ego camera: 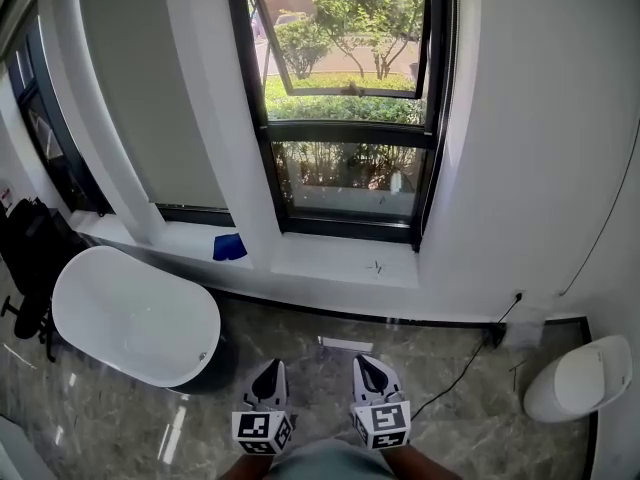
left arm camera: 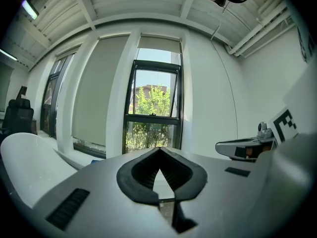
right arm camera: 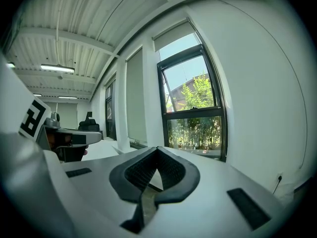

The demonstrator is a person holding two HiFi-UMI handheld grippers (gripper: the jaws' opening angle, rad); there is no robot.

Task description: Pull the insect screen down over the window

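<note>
The black-framed window stands straight ahead in the white wall, and its upper sash is tilted open toward the greenery outside. In both gripper views a pale strip of screen covers only the very top of the opening. My left gripper and right gripper are held low and side by side over the marble floor, well short of the window. Both point toward it. Each has its jaws shut with nothing between them.
A white bathtub fills the floor to the left. A blue object lies on the white sill. A white rounded fixture sits at the right, and a black cable runs to a wall socket. A dark chair stands far left.
</note>
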